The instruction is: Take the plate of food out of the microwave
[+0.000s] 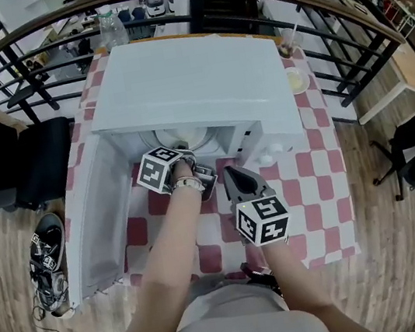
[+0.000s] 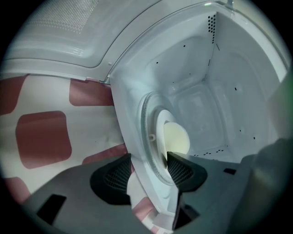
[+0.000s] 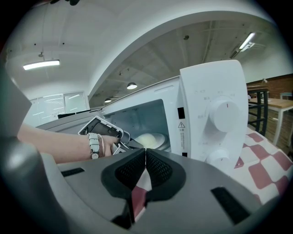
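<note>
Nearest me, my right gripper [image 3: 145, 157] hangs over the checked tablecloth [image 1: 313, 183] in front of the microwave [image 1: 194, 85]. Its fingers are clenched, pad against pad, with nothing between them but a sliver of red and white cloth far below. It sits well short of the oven's mouth, below the two dials [image 3: 224, 114].

A little further on, my left gripper [image 2: 149, 171] is rolled on its side right at the open mouth, fingers released and spread wide. One pad [image 2: 116, 176] sits on the cloth side. The other pad [image 2: 182, 171] is over the oven floor, and the floor's front edge runs between them.

And there's the plate [image 2: 160, 121], on the turntable [image 2: 147, 116] inside the microwave, with a pale yellow mound of food [image 2: 177, 139] on it. Its near rim lies just past that inner pad. Whether the pad brushes it, I can't tell, but nothing is gripped.

Beyond that, the door [image 1: 93, 212] is swung wide to my left.
</note>
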Demonstrator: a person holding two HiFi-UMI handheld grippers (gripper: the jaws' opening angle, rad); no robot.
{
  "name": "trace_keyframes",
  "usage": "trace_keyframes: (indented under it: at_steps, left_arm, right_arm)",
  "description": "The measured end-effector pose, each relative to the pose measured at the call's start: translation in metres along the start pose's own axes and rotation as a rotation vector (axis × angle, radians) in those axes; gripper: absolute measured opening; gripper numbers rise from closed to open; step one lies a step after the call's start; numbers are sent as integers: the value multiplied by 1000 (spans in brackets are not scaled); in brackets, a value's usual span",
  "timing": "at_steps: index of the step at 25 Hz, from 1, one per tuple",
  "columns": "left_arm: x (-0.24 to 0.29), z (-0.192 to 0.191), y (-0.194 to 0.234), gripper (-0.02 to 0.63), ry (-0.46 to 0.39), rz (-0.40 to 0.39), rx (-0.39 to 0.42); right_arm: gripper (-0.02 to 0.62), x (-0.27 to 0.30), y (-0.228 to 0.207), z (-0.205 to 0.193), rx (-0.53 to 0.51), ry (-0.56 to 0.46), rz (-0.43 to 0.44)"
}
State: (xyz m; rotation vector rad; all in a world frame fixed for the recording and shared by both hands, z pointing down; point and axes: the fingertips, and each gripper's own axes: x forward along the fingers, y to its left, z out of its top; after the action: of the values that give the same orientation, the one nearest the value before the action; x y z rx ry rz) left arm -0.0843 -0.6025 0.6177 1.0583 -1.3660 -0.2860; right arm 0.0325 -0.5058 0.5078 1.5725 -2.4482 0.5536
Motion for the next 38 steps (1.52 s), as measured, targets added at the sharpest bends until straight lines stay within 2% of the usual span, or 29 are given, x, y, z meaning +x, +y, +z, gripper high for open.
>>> trace_keyframes:
  at_steps: [14,17,18,24,28,34,38]
  left_arm:
    - [-16,2,0,119,-19,-71,-23]
    - [-20,2,-2,83,-24,-74,-12]
    - [-21,2,-3,51,-25,-76,-13]
    - [-24,3,-2,38,-19,-102,-46]
    - [-28,4,-6,26,-28,-168,-76]
    - [-34,5,-13,11,-66,-333,-138]
    - [-35,4,-9,11,-77,-390,-160]
  right_arm:
    - [27,-7,6,0,-5,-9,4]
    - [26,-9,8,0,-5,-10,6]
    - [26,-9,8,1,-5,-11,6]
    - [26,-11,10,0,-5,-14,5]
    - [27,-12,10,-1,0,-13,4]
    - [26,-12,12,-3,4,-8,7]
    - [26,-12,12,-6,7,-4,7]
